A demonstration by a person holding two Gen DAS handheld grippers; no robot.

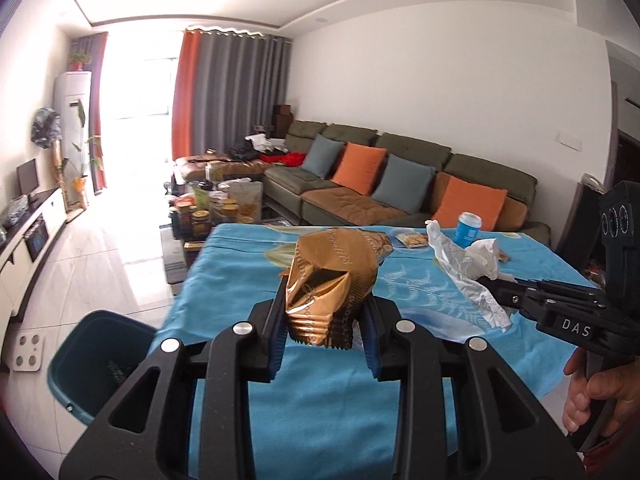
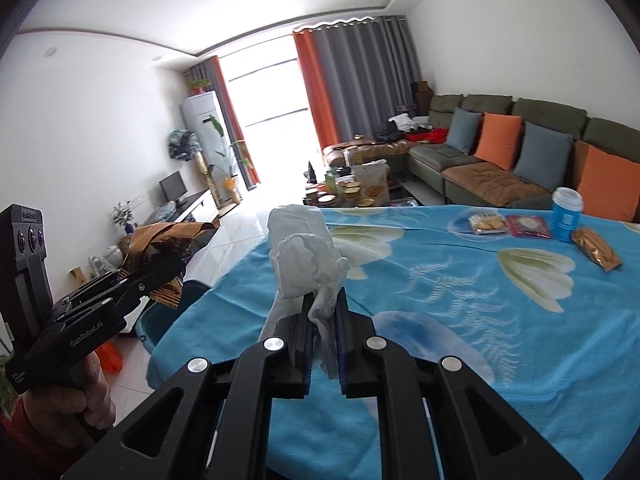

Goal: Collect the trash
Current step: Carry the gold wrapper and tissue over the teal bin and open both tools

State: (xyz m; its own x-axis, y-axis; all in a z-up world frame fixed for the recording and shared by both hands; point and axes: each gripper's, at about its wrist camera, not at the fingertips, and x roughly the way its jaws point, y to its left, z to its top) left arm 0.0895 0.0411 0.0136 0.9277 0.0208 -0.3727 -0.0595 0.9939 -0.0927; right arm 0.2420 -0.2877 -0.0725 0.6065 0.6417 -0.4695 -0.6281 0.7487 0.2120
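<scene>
My left gripper [image 1: 325,320] is shut on a crumpled gold-brown snack wrapper [image 1: 332,280], held above the left part of the blue floral tablecloth [image 1: 320,408]. In the right wrist view the same left gripper [image 2: 168,272] carries the gold-brown wrapper [image 2: 168,240] out past the table's left edge. My right gripper [image 2: 325,312] is shut on a wad of white tissue [image 2: 304,256] over the cloth; from the left wrist view the right gripper [image 1: 486,284] and its white tissue [image 1: 460,268] sit at the right. A dark green bin [image 1: 96,360] stands on the floor at the table's left; the bin [image 2: 168,312] is partly hidden.
On the blue tablecloth [image 2: 480,320] lie a blue cup [image 2: 566,216], a brown snack packet [image 2: 596,254], a pink packet [image 2: 528,226] and a cracker packet [image 2: 486,224]. A green sofa [image 1: 400,184] with cushions runs behind. A crowded coffee table [image 1: 216,208] and a TV cabinet [image 1: 28,236] stand beyond.
</scene>
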